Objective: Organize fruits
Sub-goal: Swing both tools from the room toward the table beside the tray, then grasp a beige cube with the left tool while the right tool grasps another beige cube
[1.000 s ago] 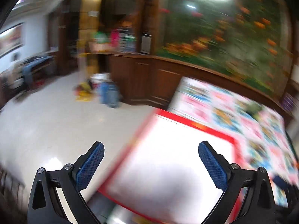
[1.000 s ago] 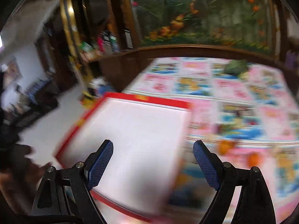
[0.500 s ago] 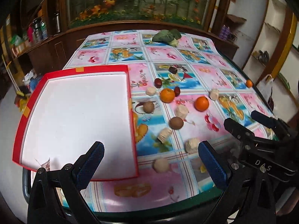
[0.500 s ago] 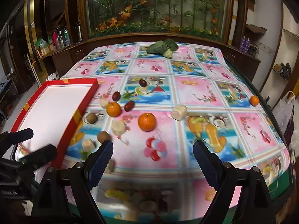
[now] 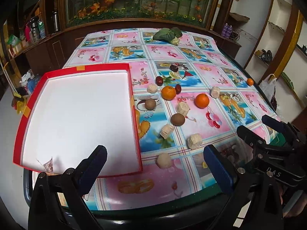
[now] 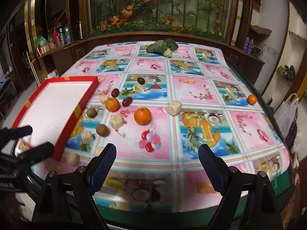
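Nearest the lens, the left gripper (image 5: 160, 167) is hovering with its jaws spread wide and nothing between them, over the near edge of the table (image 5: 172, 207), straddling the near right corner of the red tray (image 5: 135, 115). The right gripper (image 6: 156, 165) is likewise gaping wide and carrying nothing, above the fruit-print tablecloth (image 6: 249, 126). Just beyond, the fruits are lying loose on the cloth right of the tray: pale lumps (image 5: 163, 160), brown round fruits (image 5: 177, 119), two oranges (image 5: 201, 100) and dark red dates (image 5: 159, 80). The tray's white floor is showing fully only in the left view; the right view is catching it at a slant, with the left gripper's fingers (image 6: 36, 154) crossing it. A small orange (image 6: 251, 99) is sitting well apart near the right edge, clearer in the right view. Farthest off, a leafy green vegetable (image 6: 162, 47) is lying at the table's far end.
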{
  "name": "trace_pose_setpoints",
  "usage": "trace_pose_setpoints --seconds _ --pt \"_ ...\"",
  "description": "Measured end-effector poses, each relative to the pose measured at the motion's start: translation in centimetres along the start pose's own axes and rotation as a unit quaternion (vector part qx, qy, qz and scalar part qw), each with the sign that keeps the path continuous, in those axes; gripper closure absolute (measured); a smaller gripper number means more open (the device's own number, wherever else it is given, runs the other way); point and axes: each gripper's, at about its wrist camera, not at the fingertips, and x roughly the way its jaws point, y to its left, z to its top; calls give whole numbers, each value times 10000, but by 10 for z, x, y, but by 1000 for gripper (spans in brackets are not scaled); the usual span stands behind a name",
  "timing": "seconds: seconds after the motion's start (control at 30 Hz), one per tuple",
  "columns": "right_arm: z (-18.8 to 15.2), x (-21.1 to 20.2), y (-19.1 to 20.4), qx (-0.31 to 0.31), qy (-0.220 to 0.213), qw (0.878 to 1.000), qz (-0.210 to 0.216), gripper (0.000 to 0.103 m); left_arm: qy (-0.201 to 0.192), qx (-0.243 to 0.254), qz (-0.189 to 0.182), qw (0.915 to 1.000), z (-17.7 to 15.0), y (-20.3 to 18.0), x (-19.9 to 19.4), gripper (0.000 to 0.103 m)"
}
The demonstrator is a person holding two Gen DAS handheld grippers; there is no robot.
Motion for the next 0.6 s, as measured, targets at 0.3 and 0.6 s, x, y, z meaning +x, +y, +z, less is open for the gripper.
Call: trace_pose_setpoints --seconds 0.3,0.6 --pt "-13 3 -27 236 159 9995 109 16 129 125 -259 9995 -53 -82 36 7" --pt "-13 9 -38 403 221 9988 186 16 496 336 -302 9977 -55 -121 69 29"
